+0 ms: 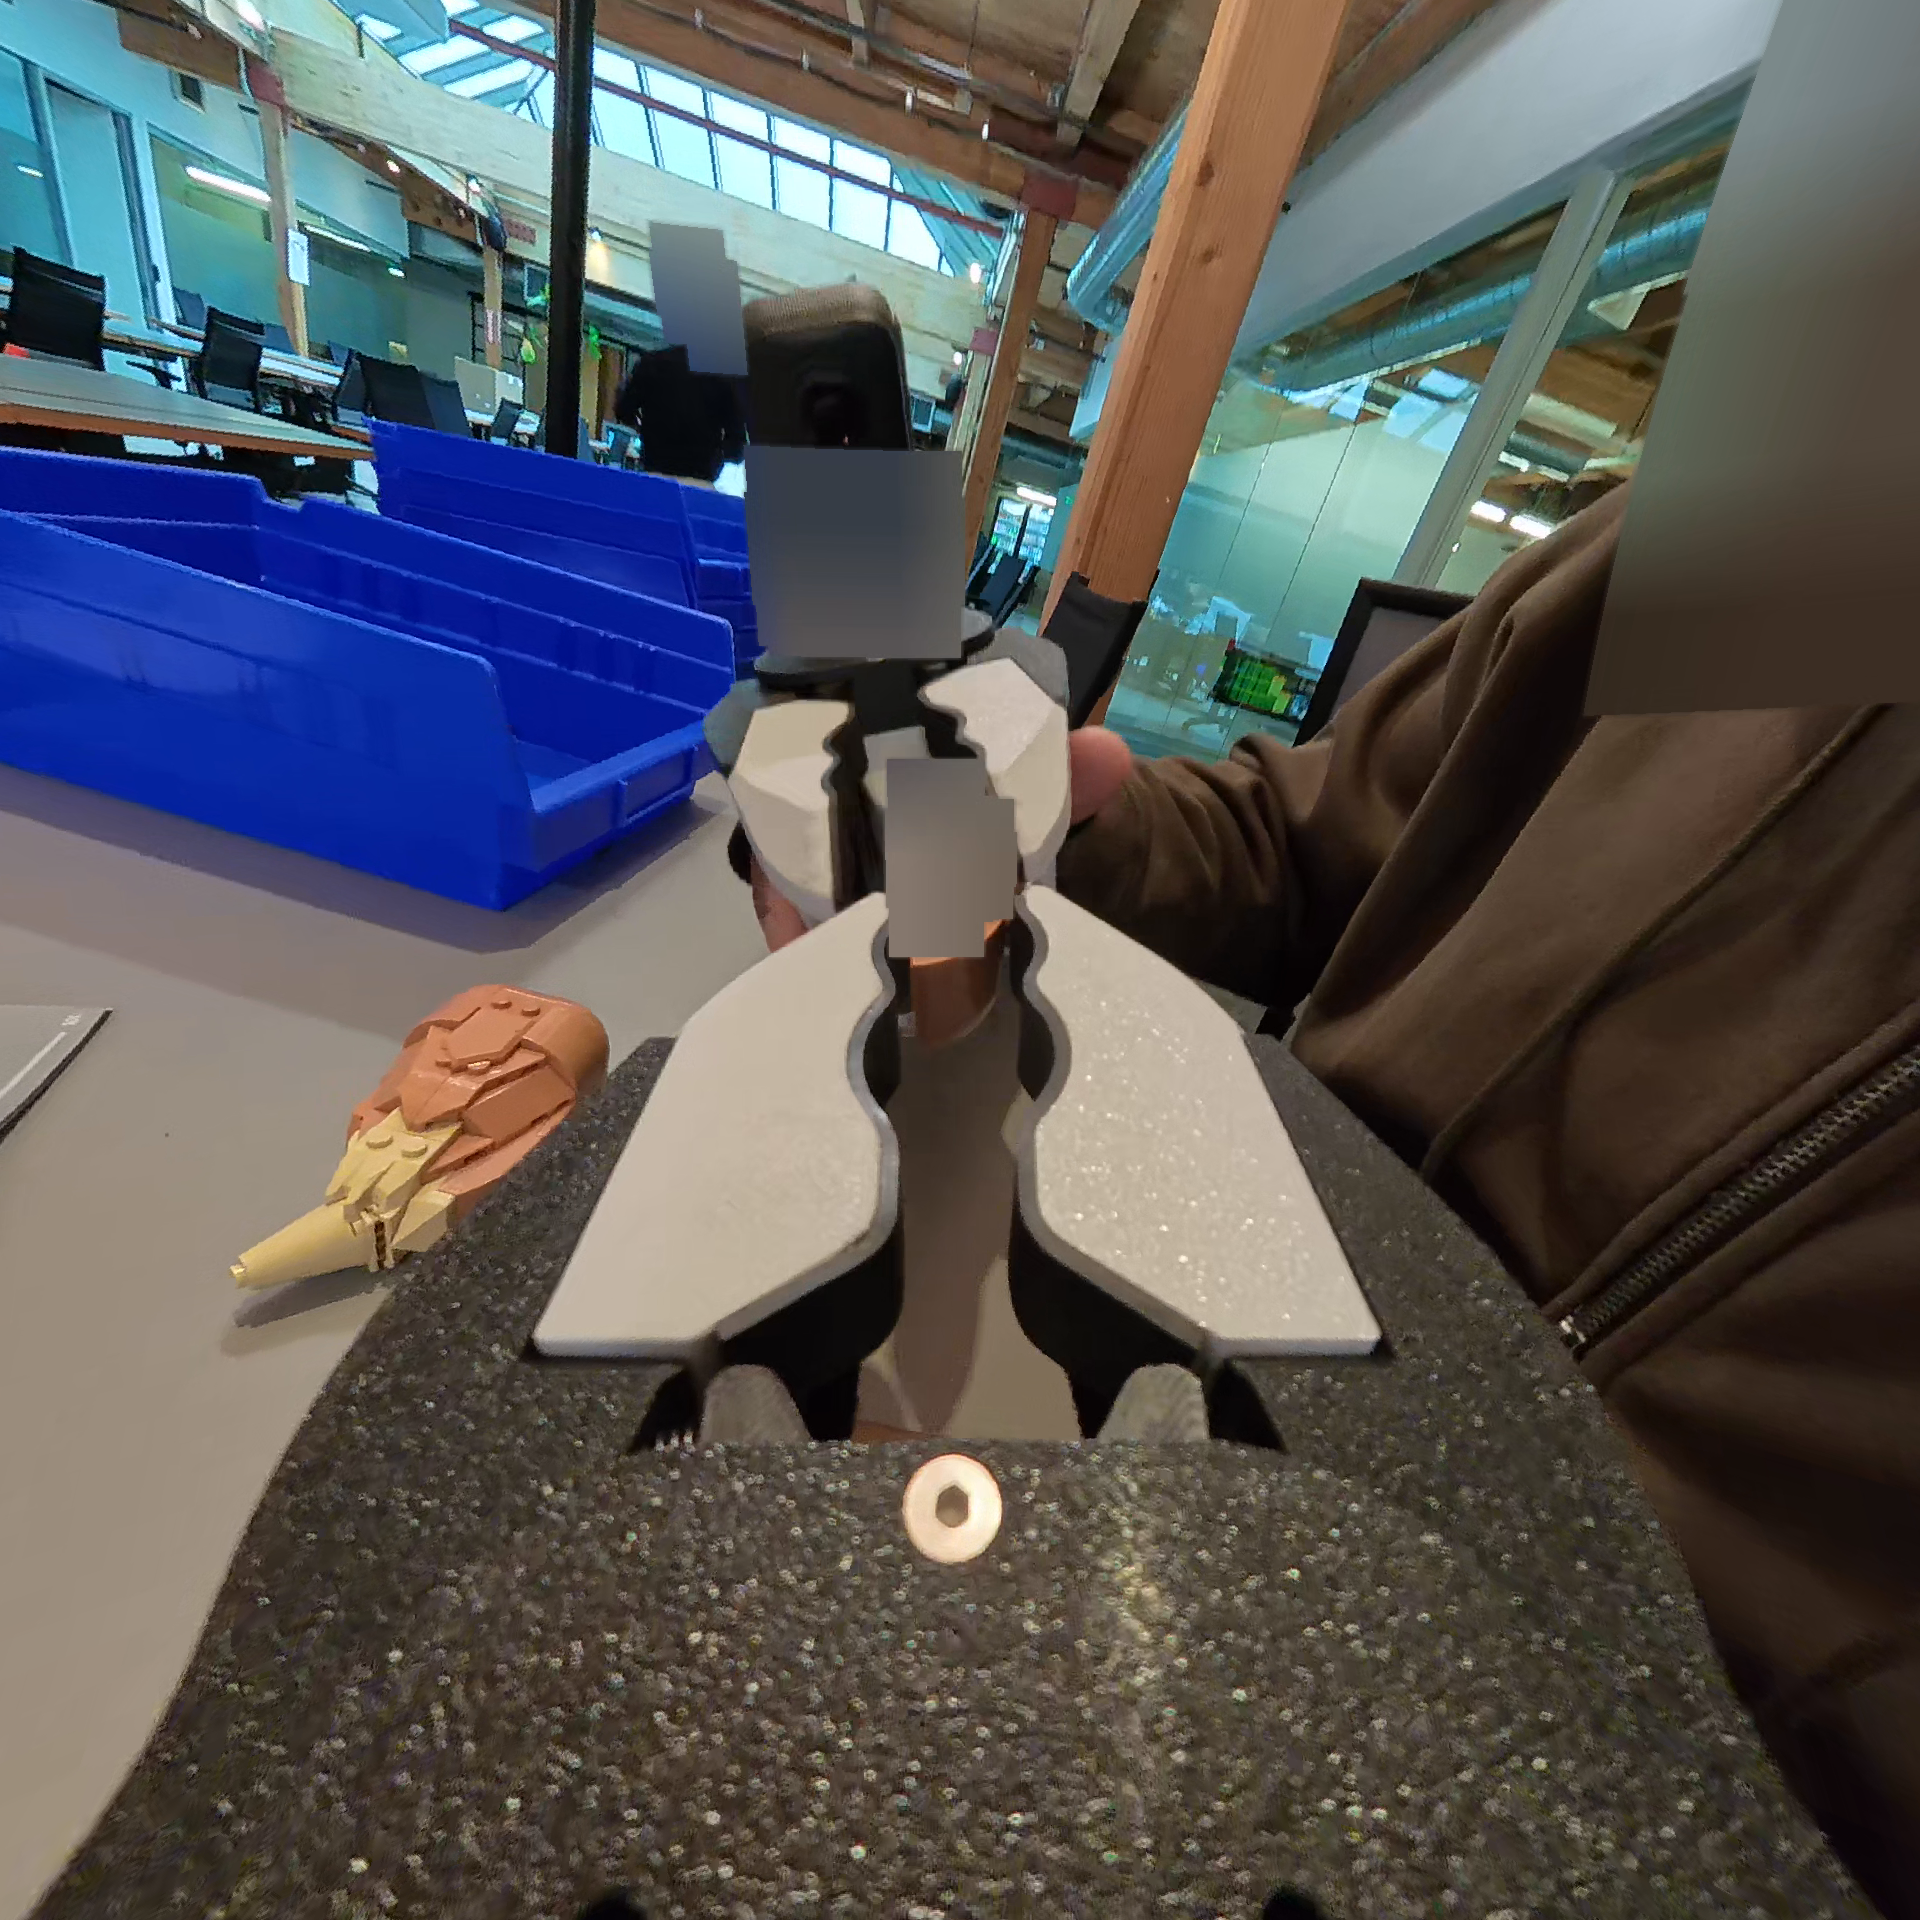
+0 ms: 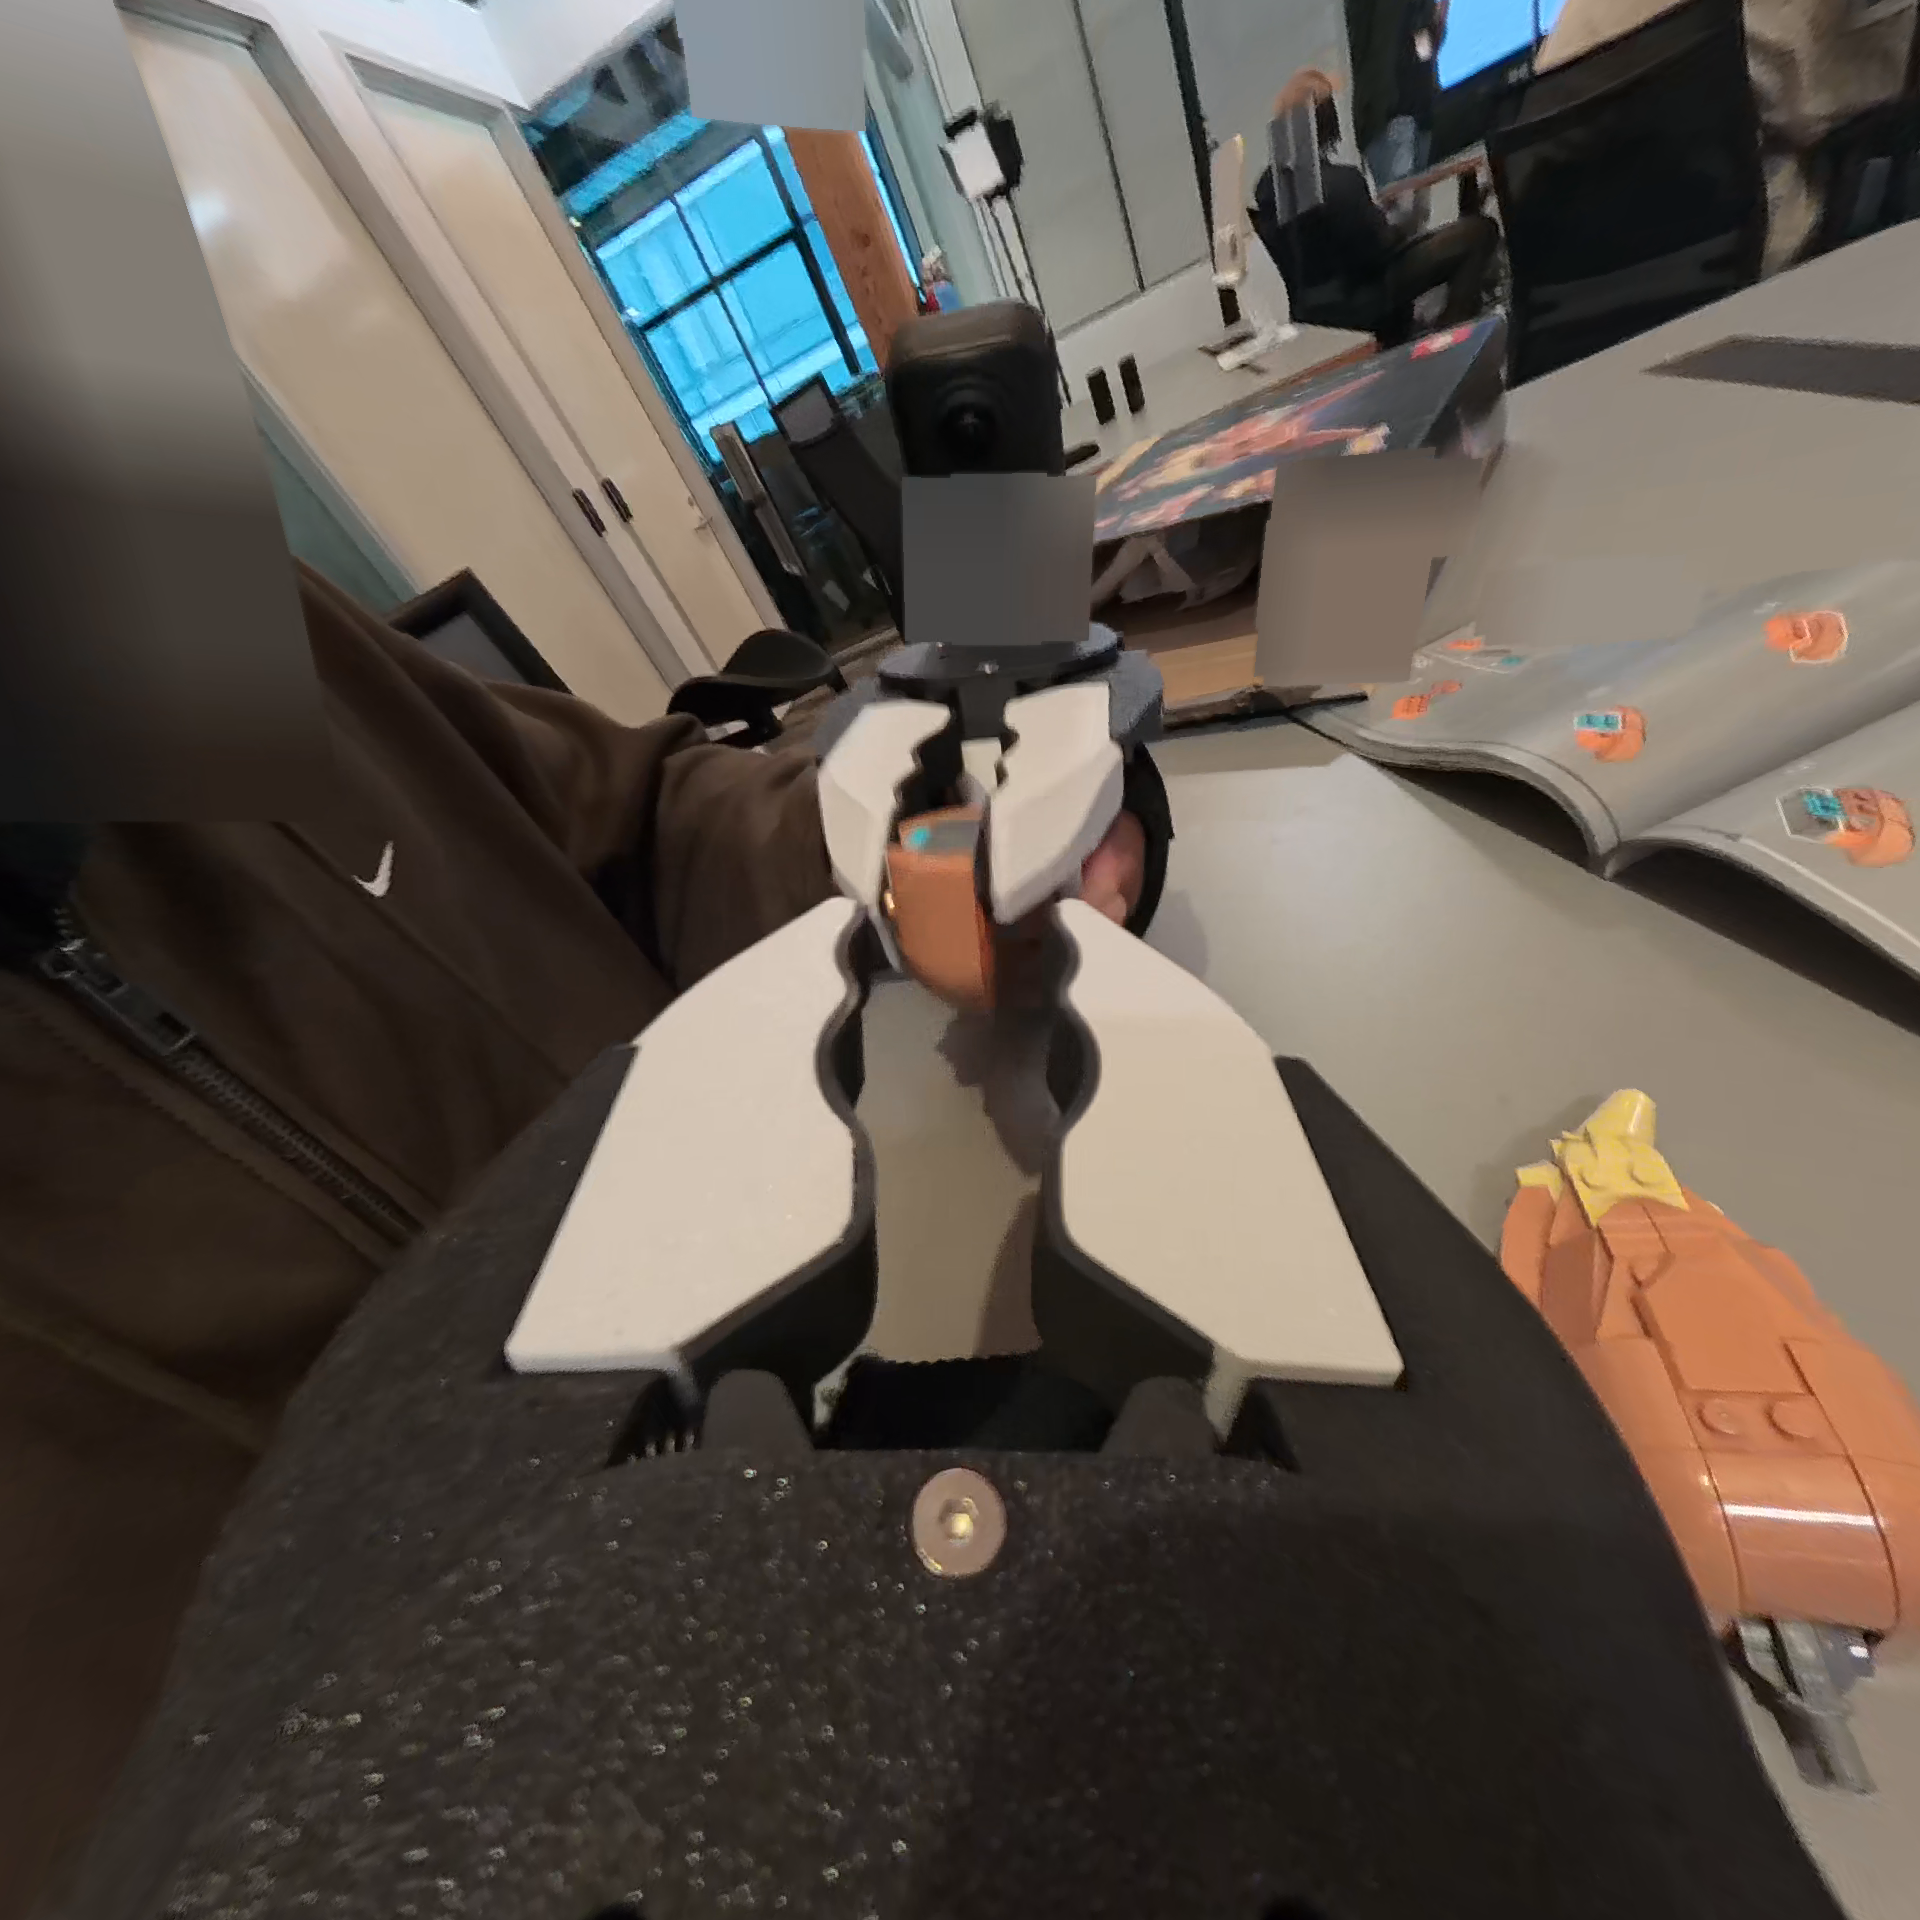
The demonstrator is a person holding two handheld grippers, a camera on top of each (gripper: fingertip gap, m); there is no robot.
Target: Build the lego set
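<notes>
Seen across a flat grey tabletop [image 1: 156,1039], with everything placed from the orange-brown brick-built lego model with a tan pointed end [image 1: 468,1101] lying on its side there. Well behind the model, several long blue plastic bins [image 1: 312,675]. Beyond it in the right wrist view, an open grey instruction booklet [image 2: 1662,748]. Beside the model and lifted above the table, held tip to tip and facing each other: the left gripper [image 1: 951,966] and the right gripper [image 2: 961,935], both with pale grey fingers on black bodies. Clamped in the left jaws, a small rounded orange lego piece with a teal patch [image 2: 940,914]. Right jaws parted around that same piece; cannot tell whether pressing on it.
</notes>
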